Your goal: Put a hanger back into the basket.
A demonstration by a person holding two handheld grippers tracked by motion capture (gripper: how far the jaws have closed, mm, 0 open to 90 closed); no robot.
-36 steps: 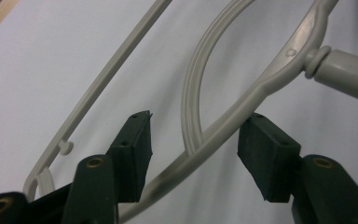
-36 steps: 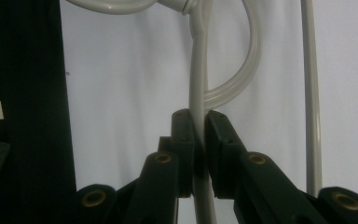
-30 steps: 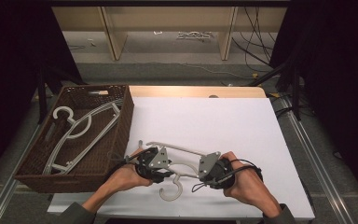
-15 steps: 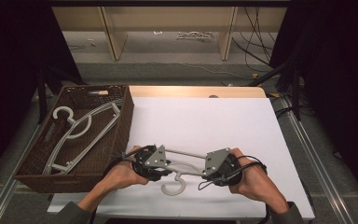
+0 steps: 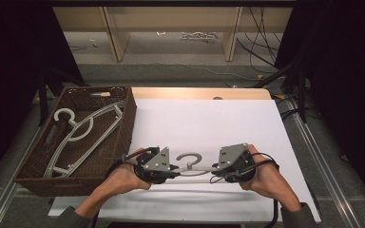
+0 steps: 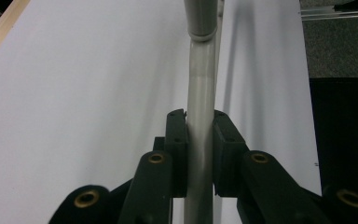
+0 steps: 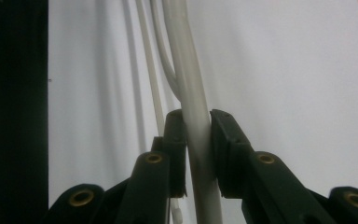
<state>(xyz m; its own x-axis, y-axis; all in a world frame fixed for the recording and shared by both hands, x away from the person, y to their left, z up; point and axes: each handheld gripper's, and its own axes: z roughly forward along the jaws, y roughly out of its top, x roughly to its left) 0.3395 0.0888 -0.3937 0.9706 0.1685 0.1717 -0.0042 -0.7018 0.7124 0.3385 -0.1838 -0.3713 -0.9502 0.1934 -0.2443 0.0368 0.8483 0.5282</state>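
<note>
- The left gripper (image 6: 199, 140) has just been closing, and its jaws now clamp the grey arm of the hanger (image 6: 200, 79), pads pressed on either side of the bar.
- The right gripper (image 7: 198, 135) grasps the hanger's (image 7: 186, 70) other arm; its jaws have just eased open a trace, yet the pads still bear on the pale bar between them.
- In the high view the left gripper (image 5: 158, 166) sits at about 9 o'clock of the hanger (image 5: 190, 161) and the right gripper (image 5: 232, 164) at about 3 o'clock — one at each end, the hook curling up toward 12 o'clock between them.
- A second ago the hanger lay skewed on the white sheet (image 5: 204, 118) with its hook pointing down toward the person at 6 o'clock; it has since been flipped and squared up, held level just over the sheet.
- Judgement: with both ends gripped and the hanger righted, the pick-up looks done, and the carry is what remains.
- The wicker basket (image 5: 28, 168), at 9 to 10 o'clock of the grippers, already holds other hangers (image 5: 76, 137) — a likely destination, though that is a guess.
- The slight loosening on the right could let that end slip during a carry.
</note>
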